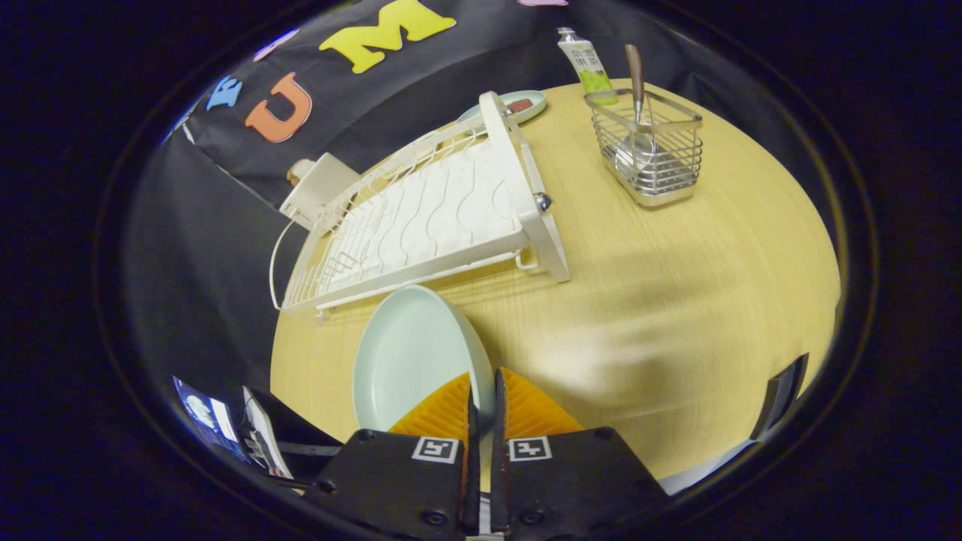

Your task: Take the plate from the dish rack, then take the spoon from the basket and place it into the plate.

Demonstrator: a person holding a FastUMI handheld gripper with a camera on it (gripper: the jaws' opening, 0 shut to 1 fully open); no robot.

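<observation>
Down low, the claw (pixel 481 409) pinches the plate (pixel 406 353) by its rim, which might slip onto the bench (pixel 661 285).

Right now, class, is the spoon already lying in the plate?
No. The spoon stands upright in the wire basket beyond the fingers, while the gripper is shut on the plate, which is bare.

I see a round wooden table (pixel 676 285). It is light yellow, and soft shadows lie on it. Behind the table hangs a black cloth wall (pixel 203 225). It is dark all around the table. A green and white tube (pixel 588 66) stands at the far side. Near it lies a small plate (pixel 505 107) with something brown on it.
</observation>
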